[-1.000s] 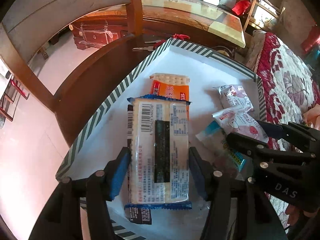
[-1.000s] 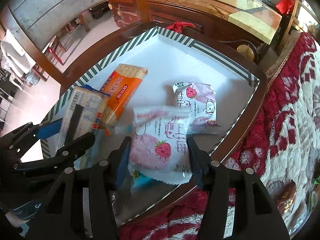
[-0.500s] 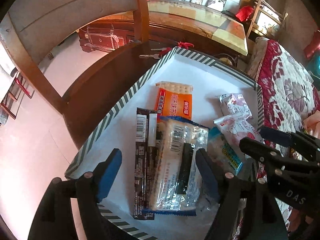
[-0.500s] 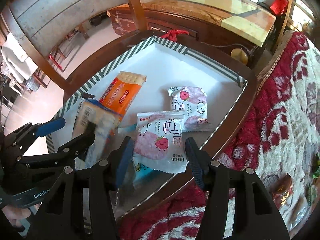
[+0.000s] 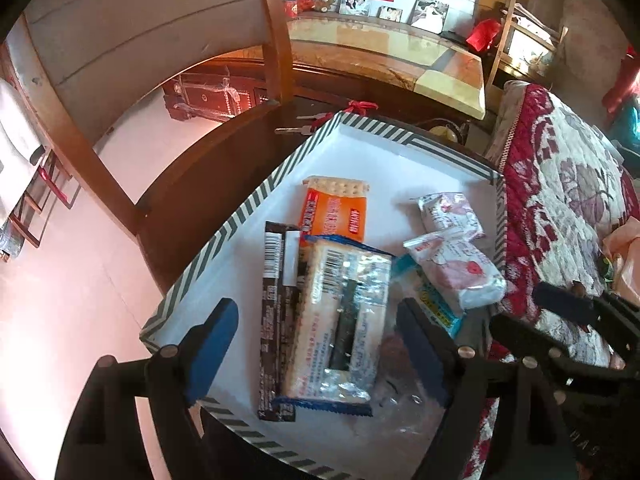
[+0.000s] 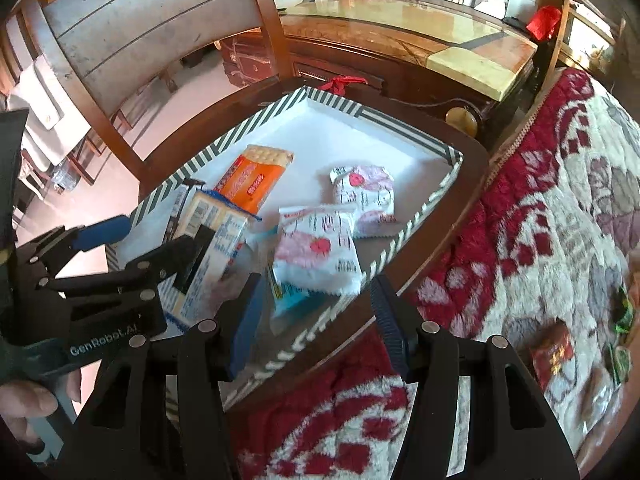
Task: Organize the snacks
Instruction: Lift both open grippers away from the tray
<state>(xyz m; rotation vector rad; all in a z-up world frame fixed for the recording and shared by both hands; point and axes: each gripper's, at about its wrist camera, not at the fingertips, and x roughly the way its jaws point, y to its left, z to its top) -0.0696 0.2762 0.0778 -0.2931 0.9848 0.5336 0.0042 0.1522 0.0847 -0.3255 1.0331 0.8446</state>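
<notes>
A white tray (image 5: pixel 256 204) with a striped rim holds the snacks. A blue-edged cracker pack (image 5: pixel 340 328) lies loose on a black pack (image 5: pixel 276 312). It sits between the pads of my left gripper (image 5: pixel 316 346), whose jaws are opening and do not touch it. Beyond lie an orange cracker pack (image 5: pixel 336 208), two pink strawberry packs (image 6: pixel 316 256) (image 6: pixel 368 196) and a teal pack (image 6: pixel 292 300). My right gripper (image 6: pixel 320 316) stands open over the tray's near edge, with nothing between its pads. The left gripper (image 6: pixel 140 242) shows at the left of the right wrist view.
The tray rests on a dark wooden chair seat (image 5: pixel 192 184) with its backrest (image 6: pixel 140 32) behind. A red and white quilt (image 6: pixel 540 220) at the right carries more snack packs (image 6: pixel 552 352). A long marble-topped table (image 5: pixel 384 56) stands behind. A hand (image 6: pixel 28 400) holds the left gripper.
The left jaws have spread and let go of the blue-edged cracker pack, which now lies tilted on the black pack. Both grippers have drawn back and up; the strawberry pack has left the right jaws.
</notes>
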